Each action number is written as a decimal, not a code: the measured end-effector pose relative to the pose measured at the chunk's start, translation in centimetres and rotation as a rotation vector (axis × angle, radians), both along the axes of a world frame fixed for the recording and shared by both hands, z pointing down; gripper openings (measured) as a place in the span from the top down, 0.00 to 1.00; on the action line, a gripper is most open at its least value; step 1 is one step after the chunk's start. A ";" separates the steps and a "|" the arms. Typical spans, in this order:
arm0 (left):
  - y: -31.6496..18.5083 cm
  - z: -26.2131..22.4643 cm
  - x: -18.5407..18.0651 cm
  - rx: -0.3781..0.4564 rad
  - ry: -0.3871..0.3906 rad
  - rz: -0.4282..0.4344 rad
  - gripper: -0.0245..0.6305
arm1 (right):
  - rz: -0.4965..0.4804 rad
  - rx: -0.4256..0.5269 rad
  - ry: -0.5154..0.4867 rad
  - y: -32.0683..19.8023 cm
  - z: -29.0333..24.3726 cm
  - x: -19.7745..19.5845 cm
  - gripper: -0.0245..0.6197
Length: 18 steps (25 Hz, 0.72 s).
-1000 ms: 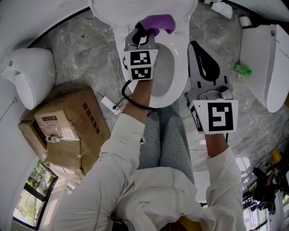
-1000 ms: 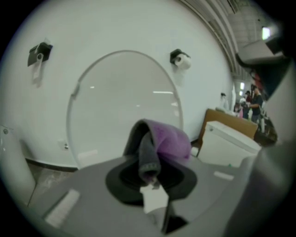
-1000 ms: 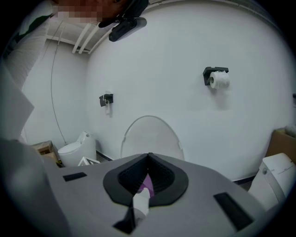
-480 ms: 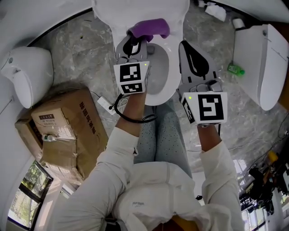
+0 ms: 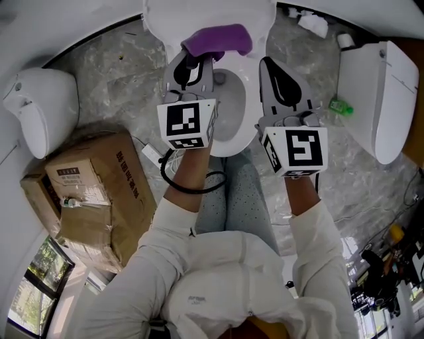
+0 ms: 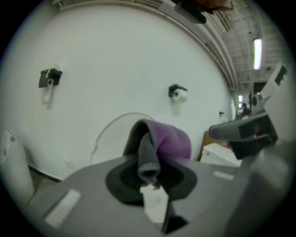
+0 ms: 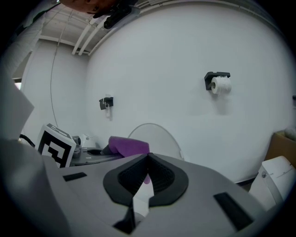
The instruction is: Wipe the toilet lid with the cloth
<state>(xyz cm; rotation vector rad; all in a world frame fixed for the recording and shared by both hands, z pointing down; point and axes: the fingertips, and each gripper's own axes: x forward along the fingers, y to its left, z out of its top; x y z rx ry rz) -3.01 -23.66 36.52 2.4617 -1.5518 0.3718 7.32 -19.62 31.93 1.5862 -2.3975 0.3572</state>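
The toilet's white lid (image 5: pixel 211 14) stands raised against the wall, above the open bowl (image 5: pixel 232 116). My left gripper (image 5: pixel 194 58) is shut on a purple cloth (image 5: pixel 216 38), which it holds up in front of the lid's lower part. In the left gripper view the cloth (image 6: pixel 169 141) folds over the jaw tips with the lid (image 6: pixel 111 134) behind it. My right gripper (image 5: pixel 271 66) hangs to the right of the bowl, shut with nothing in it. In the right gripper view the cloth (image 7: pixel 129 145) and the lid (image 7: pixel 159 136) lie left of and beyond its closed jaws.
A cardboard box (image 5: pixel 99 192) and a second white toilet (image 5: pixel 43 109) sit on the floor at the left. Another white fixture (image 5: pixel 374 99) and a green bottle (image 5: pixel 339 106) are at the right. A toilet-paper holder (image 7: pixel 219 83) is on the wall.
My left gripper has risen with the purple cloth, from over the bowl up toward the raised lid. The right gripper has stayed where it was, shut.
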 end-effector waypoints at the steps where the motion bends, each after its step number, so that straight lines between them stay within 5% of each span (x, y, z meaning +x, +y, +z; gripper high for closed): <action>1: 0.0 -0.5 0.0 0.008 0.005 -0.001 0.88 | 0.000 0.001 0.000 -0.1 -0.1 0.0 0.94; 18: -1.1 -5.4 -0.6 0.053 0.043 -0.005 0.88 | -0.065 0.025 0.039 -4.2 -1.7 0.2 0.94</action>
